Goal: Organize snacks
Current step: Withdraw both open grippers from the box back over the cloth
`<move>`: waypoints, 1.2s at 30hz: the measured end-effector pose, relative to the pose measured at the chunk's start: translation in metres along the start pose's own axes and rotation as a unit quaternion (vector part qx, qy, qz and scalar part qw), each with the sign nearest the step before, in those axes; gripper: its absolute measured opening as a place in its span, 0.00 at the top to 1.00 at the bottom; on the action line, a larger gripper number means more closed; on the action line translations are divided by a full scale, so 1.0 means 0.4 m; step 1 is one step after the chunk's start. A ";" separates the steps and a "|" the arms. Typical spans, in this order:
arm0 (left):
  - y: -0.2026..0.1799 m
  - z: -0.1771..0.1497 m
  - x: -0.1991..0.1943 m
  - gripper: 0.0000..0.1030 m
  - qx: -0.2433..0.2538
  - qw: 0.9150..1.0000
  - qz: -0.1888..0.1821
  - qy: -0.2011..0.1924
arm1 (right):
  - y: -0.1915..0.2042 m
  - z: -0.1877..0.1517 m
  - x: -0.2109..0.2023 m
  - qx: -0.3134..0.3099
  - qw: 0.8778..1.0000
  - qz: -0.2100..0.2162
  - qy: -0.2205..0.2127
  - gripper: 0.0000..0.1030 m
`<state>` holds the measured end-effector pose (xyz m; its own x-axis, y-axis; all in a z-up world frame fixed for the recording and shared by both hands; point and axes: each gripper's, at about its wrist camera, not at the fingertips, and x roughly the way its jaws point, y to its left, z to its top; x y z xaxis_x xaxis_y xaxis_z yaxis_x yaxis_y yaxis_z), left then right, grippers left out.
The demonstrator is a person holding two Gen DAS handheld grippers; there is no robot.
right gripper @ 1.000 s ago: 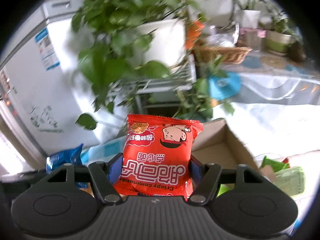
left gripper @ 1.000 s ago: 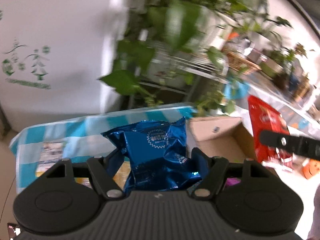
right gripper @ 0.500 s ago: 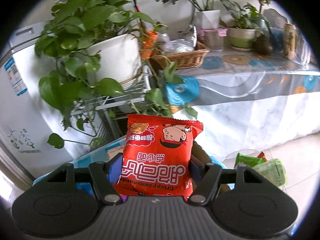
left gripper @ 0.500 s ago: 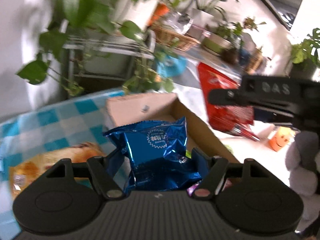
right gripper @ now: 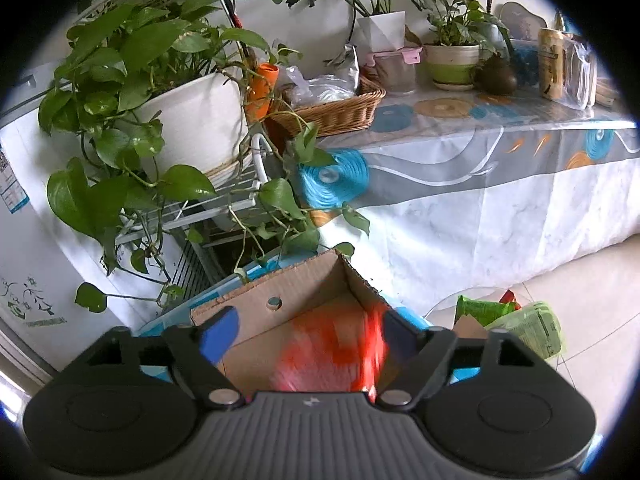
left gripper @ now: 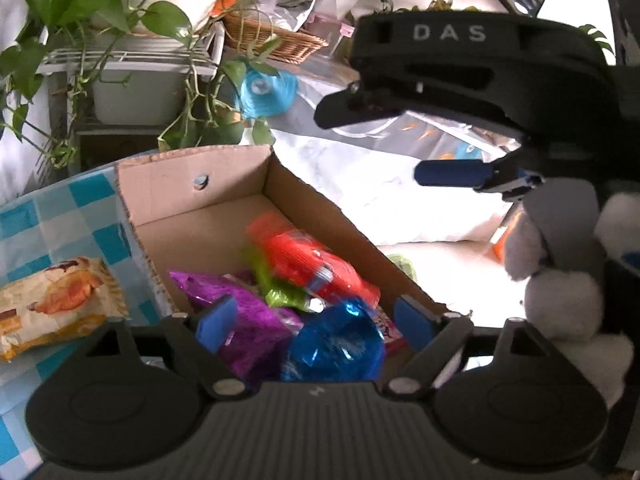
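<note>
With both our grippers spread wide and empty over the open brown cardboard box, the cream-and-orange pastry packet on the blue checked cloth lies just left of our left gripper, its long axis across the fingers, far from the right gripper.

Both wrist views look down, close, into the shared cardboard box

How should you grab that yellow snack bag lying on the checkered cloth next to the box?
Come from above with the left tongs, which are open. The yellow snack bag lies flat on the checkered cloth beside the cardboard box, so probably pinch its crimped end seam nearest the box.
</note>
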<state>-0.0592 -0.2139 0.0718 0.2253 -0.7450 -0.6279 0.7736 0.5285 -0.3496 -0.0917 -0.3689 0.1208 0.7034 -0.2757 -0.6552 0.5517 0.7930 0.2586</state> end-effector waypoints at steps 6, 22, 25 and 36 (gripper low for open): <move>0.035 0.020 -0.037 0.14 -0.018 1.000 0.015 -0.007 | 0.001 0.000 -0.001 0.004 1.000 0.010 0.001 0.10; 0.233 0.076 -0.213 0.14 -0.057 0.985 0.162 -0.029 | 0.064 -0.021 0.004 -0.020 0.996 0.085 0.017 0.10; 0.290 0.097 -0.265 0.14 -0.071 0.978 0.191 -0.043 | 0.091 -0.032 0.006 -0.037 0.993 0.107 0.026 0.10; 0.507 0.118 -0.376 0.14 -0.114 0.950 0.285 -0.051 | 0.217 -0.107 0.022 -0.121 0.979 0.150 0.071 0.10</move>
<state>0.0918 -0.0141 0.1282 0.6349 -0.3399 -0.6938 0.3622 0.9242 -0.1213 -0.0569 -0.2792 0.1069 0.7382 0.0542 -0.6724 0.1950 0.9371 0.2896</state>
